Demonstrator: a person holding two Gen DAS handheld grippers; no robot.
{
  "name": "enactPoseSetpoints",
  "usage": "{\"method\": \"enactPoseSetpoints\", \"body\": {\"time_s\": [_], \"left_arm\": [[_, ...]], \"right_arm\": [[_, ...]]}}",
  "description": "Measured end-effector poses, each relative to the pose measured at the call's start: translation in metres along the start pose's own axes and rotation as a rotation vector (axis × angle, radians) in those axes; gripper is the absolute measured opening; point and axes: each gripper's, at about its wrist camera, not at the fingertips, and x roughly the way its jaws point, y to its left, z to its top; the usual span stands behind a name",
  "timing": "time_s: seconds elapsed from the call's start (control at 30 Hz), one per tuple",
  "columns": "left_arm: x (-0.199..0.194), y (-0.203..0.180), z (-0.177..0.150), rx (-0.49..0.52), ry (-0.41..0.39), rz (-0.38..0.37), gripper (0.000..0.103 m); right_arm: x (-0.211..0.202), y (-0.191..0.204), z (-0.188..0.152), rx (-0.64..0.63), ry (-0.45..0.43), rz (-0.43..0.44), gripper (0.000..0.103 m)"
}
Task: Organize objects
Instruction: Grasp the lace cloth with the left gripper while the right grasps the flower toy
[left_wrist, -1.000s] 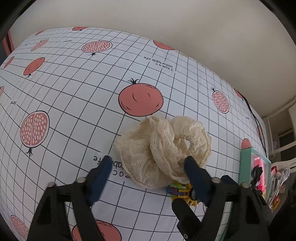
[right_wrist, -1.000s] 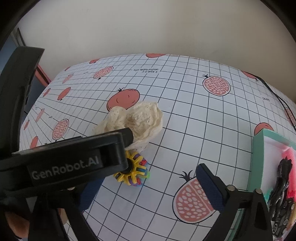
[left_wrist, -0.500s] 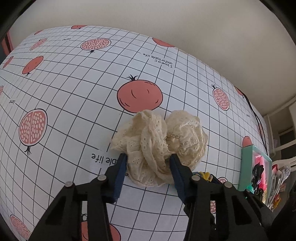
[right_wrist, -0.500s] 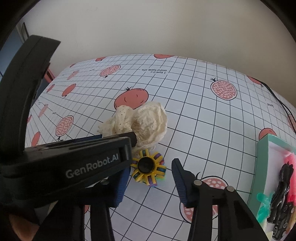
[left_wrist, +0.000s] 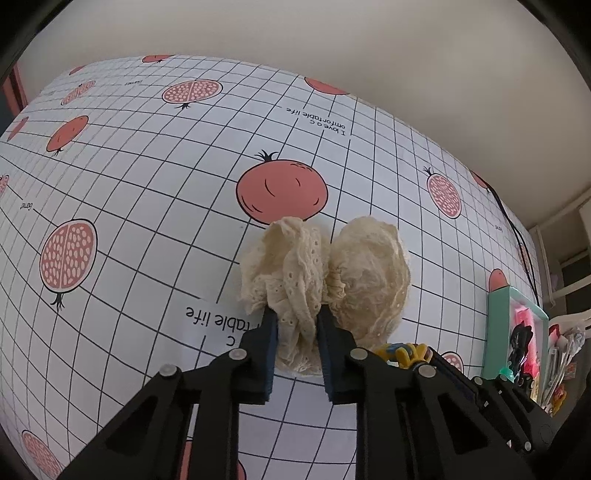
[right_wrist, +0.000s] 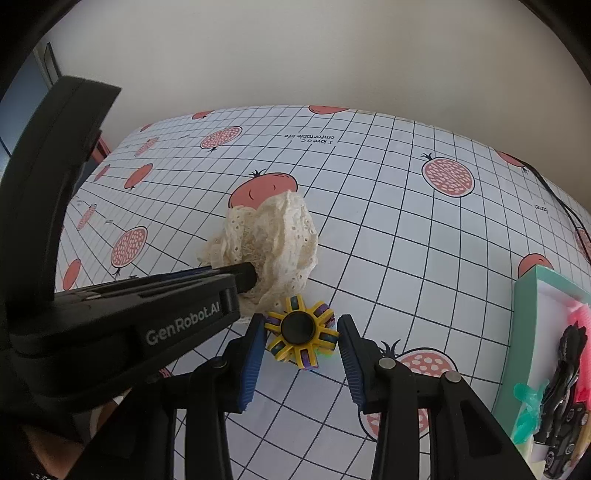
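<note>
The cream lace scrunchie (left_wrist: 325, 273) lies bunched on the pomegranate-print tabletop (left_wrist: 140, 177), and my left fingers (left_wrist: 297, 332) are closing on its near ruffle; a second ago they stood wide on either side of it, and now the fabric is pinched into a narrow fold between the blue pads (left_wrist: 271, 343). Just beside it sits the yellow spinner toy (right_wrist: 301, 330) (its spokes striped purple and blue). My right fingers (right_wrist: 301, 345), wide before, have narrowed around it and are closing, the left pad touching a spoke, the right one just beside. The teal tray (right_wrist: 524, 332) of small things stands at the right edge.
</note>
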Motion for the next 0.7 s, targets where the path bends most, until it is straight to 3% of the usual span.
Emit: {"method": "enactPoseSetpoints", "body": {"time_s": [0.27,0.7], "left_arm": [[-0.005,0.000,0.000,0.007,-0.010,0.003,0.013],[-0.033,-0.007,0.006,0.031,-0.079,-0.006,0.011]], "right_arm": [[-0.002,-0.001,0.000,-0.006,0.002,-0.017,0.041],[-0.015,-0.009,0.000,0.002,-0.011,-0.029,0.041]]}}
